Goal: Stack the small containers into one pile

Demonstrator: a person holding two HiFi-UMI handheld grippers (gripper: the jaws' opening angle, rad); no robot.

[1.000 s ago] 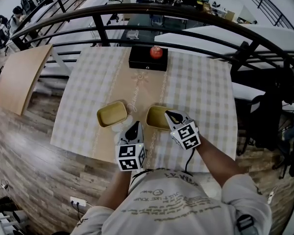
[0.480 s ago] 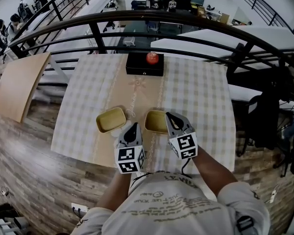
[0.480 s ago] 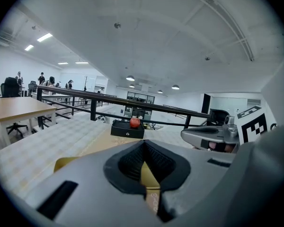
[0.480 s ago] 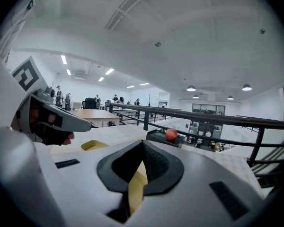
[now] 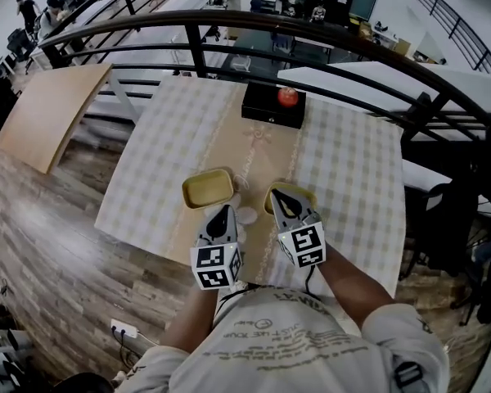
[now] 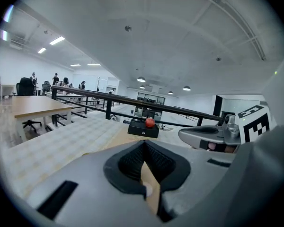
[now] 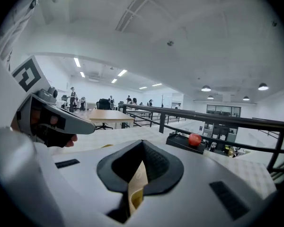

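Two shallow yellow containers sit side by side on the checked tablecloth, the left container [image 5: 207, 187] and the right container [image 5: 293, 196]. My left gripper [image 5: 222, 210] hovers just near of the left container's right corner, its jaws shut with nothing in them [image 6: 143, 148]. Over the near left rim of the right container hangs my right gripper [image 5: 276, 194], jaws shut and empty [image 7: 141, 148]. Each gripper shows at the edge of the other's view: the right gripper [image 6: 213, 134] and the left gripper [image 7: 52, 117].
A black box [image 5: 272, 106] with a red apple [image 5: 287, 97] on top stands at the table's far edge. A small pale round object [image 5: 247, 215] lies between the containers, near the left gripper. Dark railings [image 5: 327, 35] run behind the table [image 5: 344, 150].
The head view has swung, and the table now sits further right. Relative to the containers, both grippers have shifted left; the right one now hangs over its container's left rim. Jaws stay shut.
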